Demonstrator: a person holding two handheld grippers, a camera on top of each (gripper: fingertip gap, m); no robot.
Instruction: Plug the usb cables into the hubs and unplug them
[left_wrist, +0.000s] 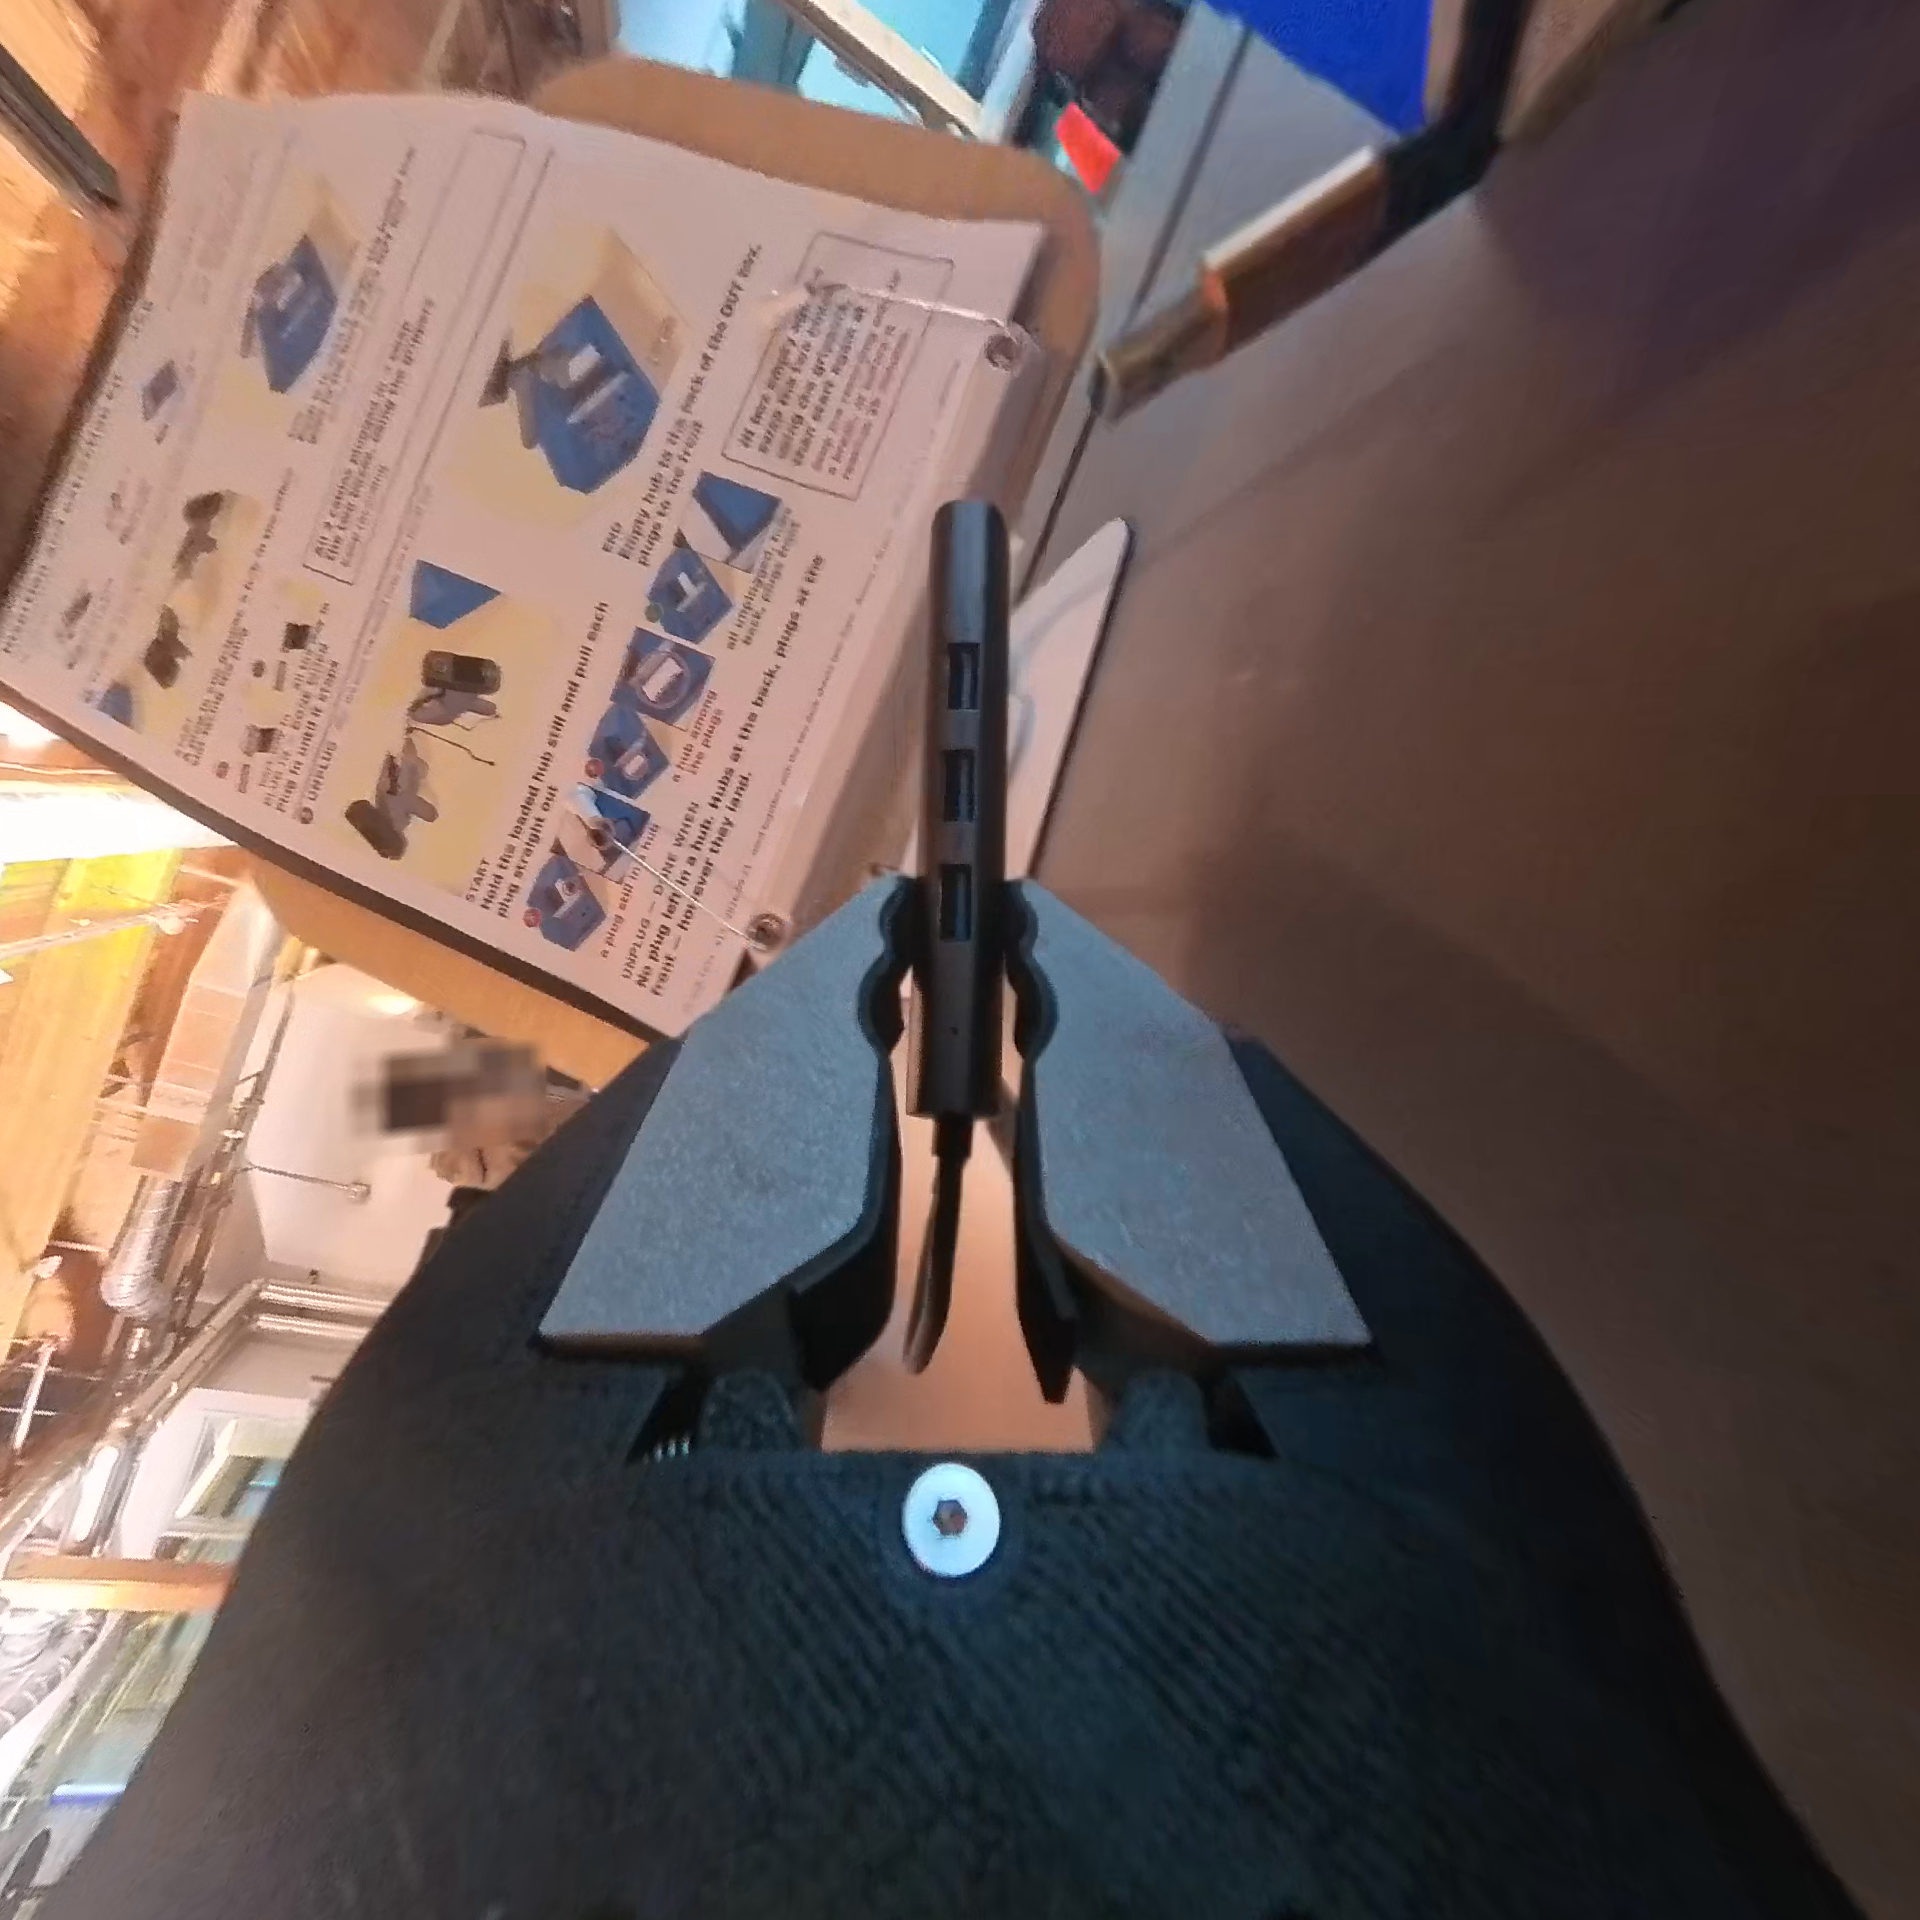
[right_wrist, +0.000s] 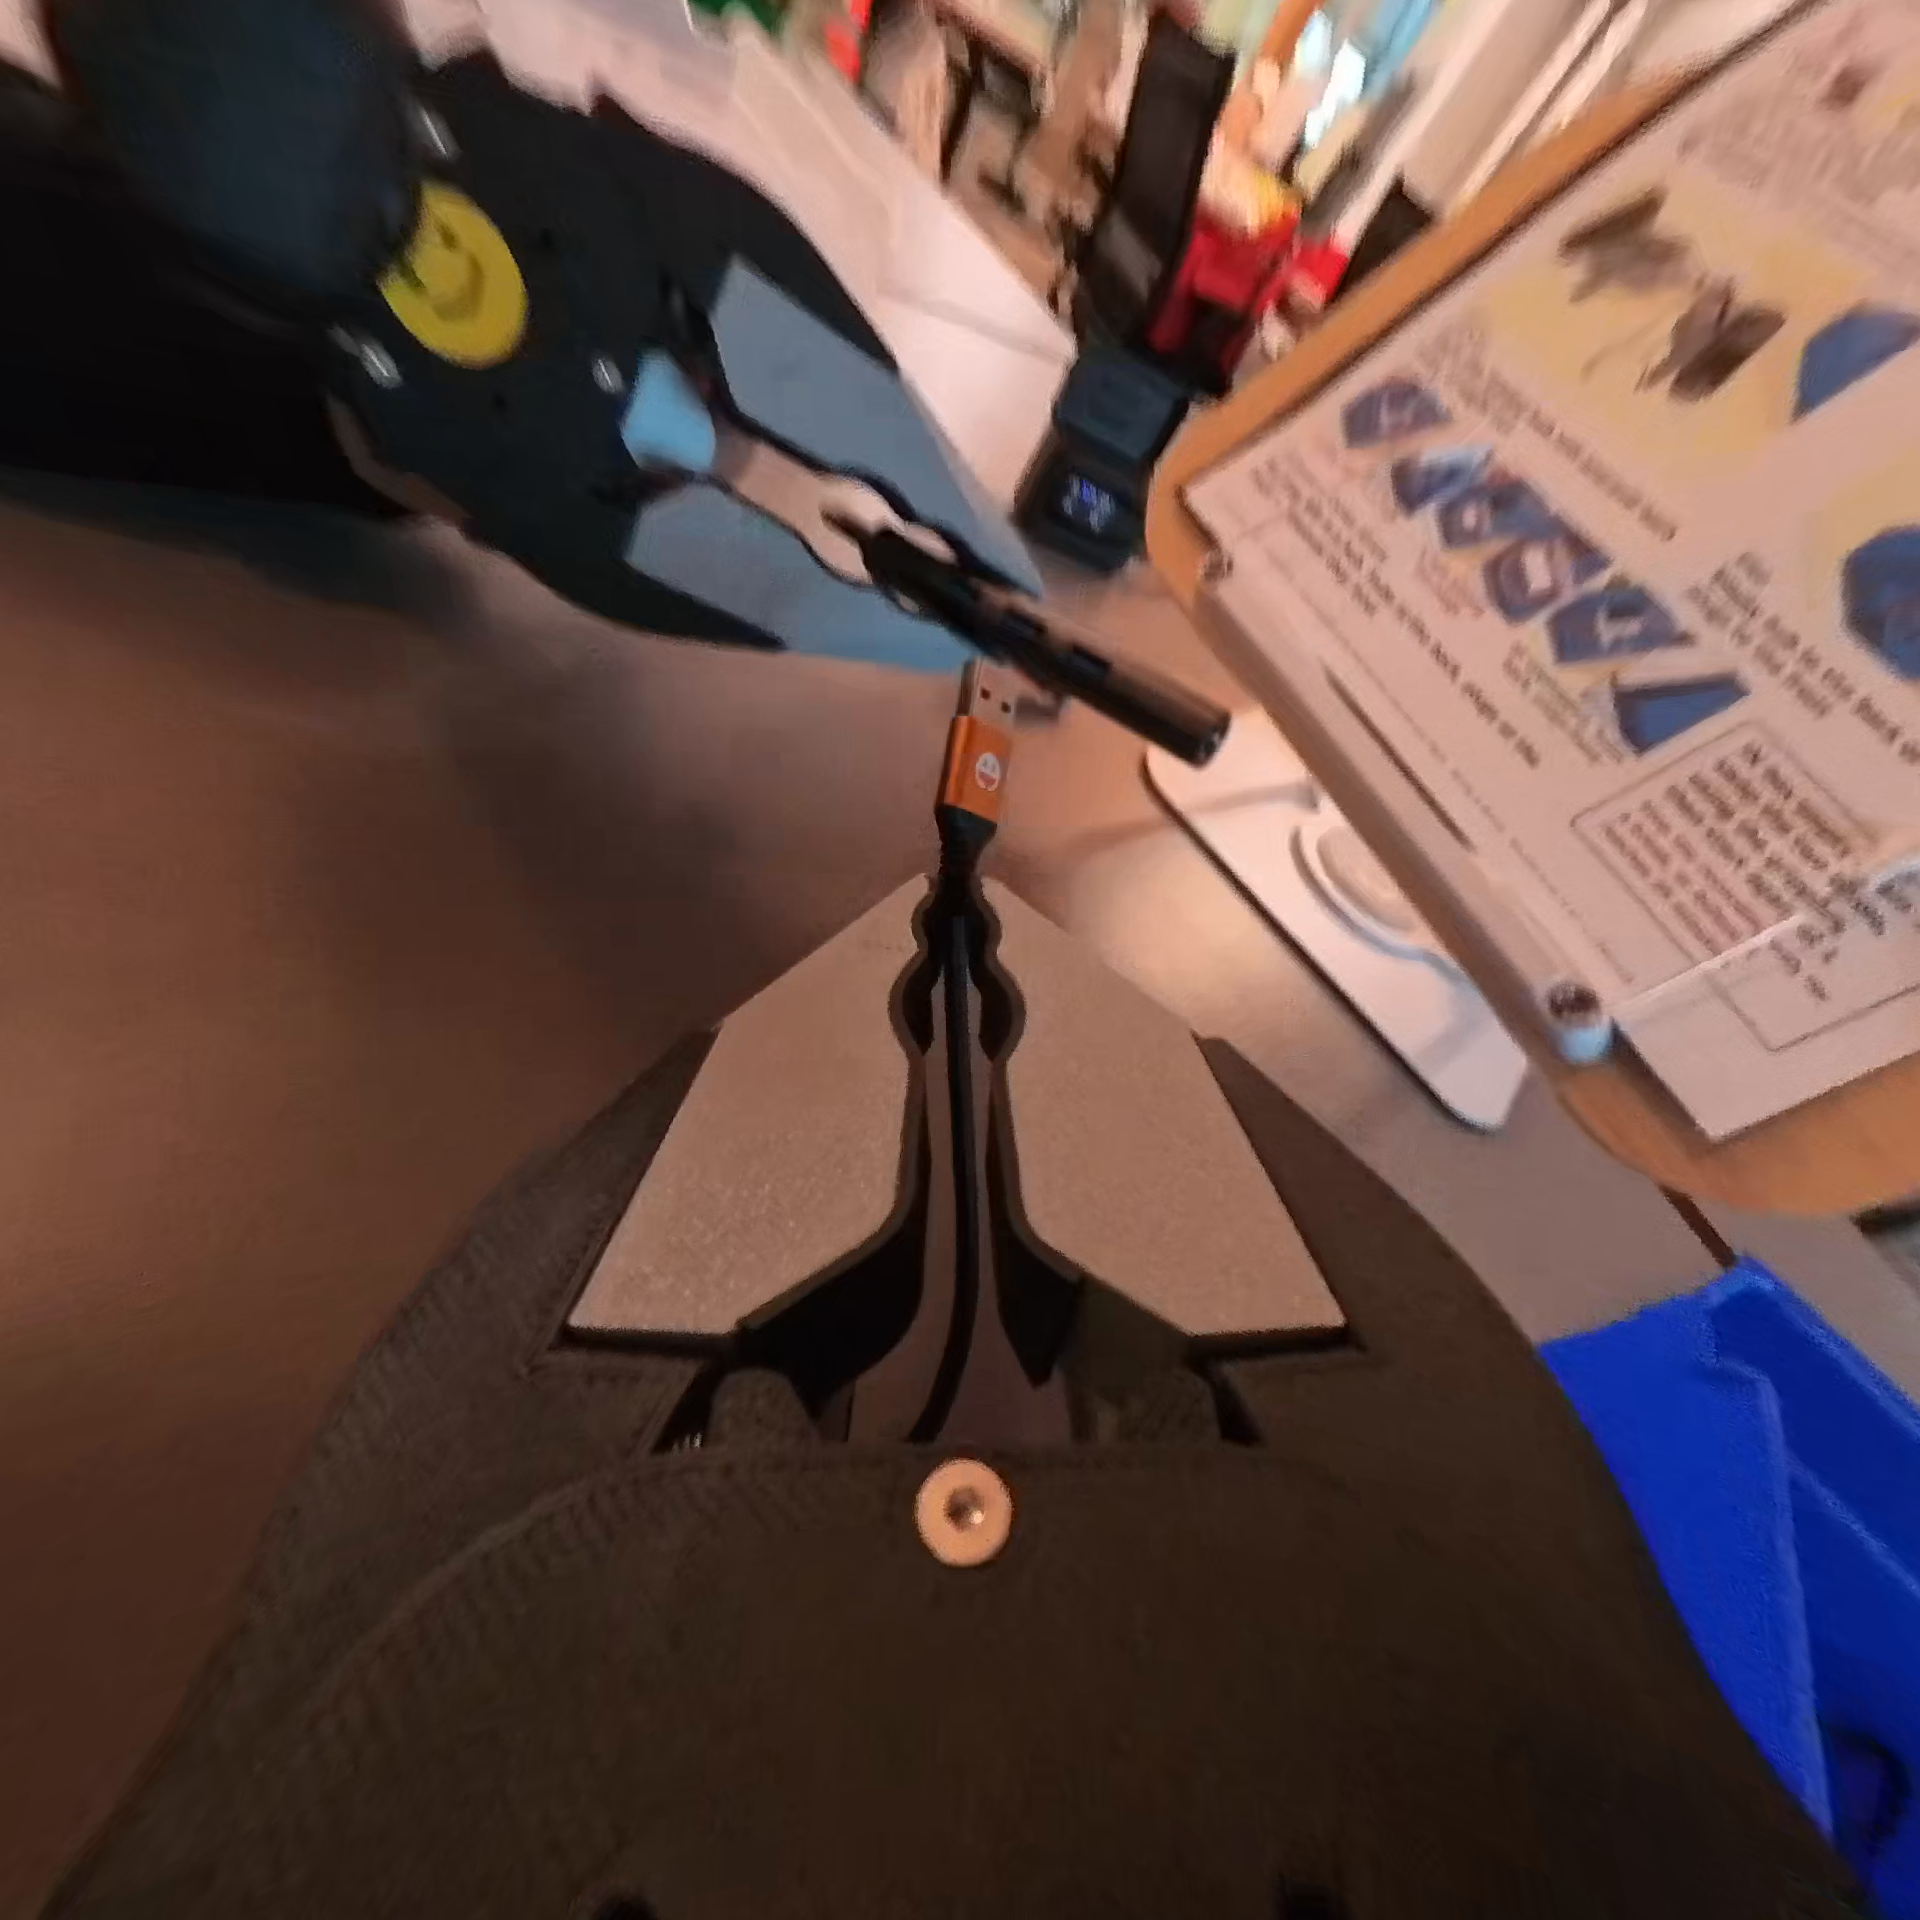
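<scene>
My left gripper (left_wrist: 958, 935) is shut on a slim black USB hub (left_wrist: 964, 727) and holds it up in the air, its row of three ports facing the camera and its short cable hanging down between the fingers. My right gripper (right_wrist: 958, 914) is shut on the black cable of an orange USB plug (right_wrist: 977, 769). The plug's metal tip points up and sits just below the hub (right_wrist: 1049, 644), close to its ports. The left gripper (right_wrist: 894, 582) shows at upper left in the right wrist view, holding the hub. That view is blurred.
A laminated instruction sheet (left_wrist: 499, 499) on a wooden board (right_wrist: 1351, 364) stands behind the hub. A brown table surface (left_wrist: 1507, 831) lies below. A blue bin (right_wrist: 1745, 1507) is at lower right, a white tray (right_wrist: 1351, 914) under the board, a small black device (right_wrist: 1101, 457) beyond. Left tips to right tips: about 11 cm.
</scene>
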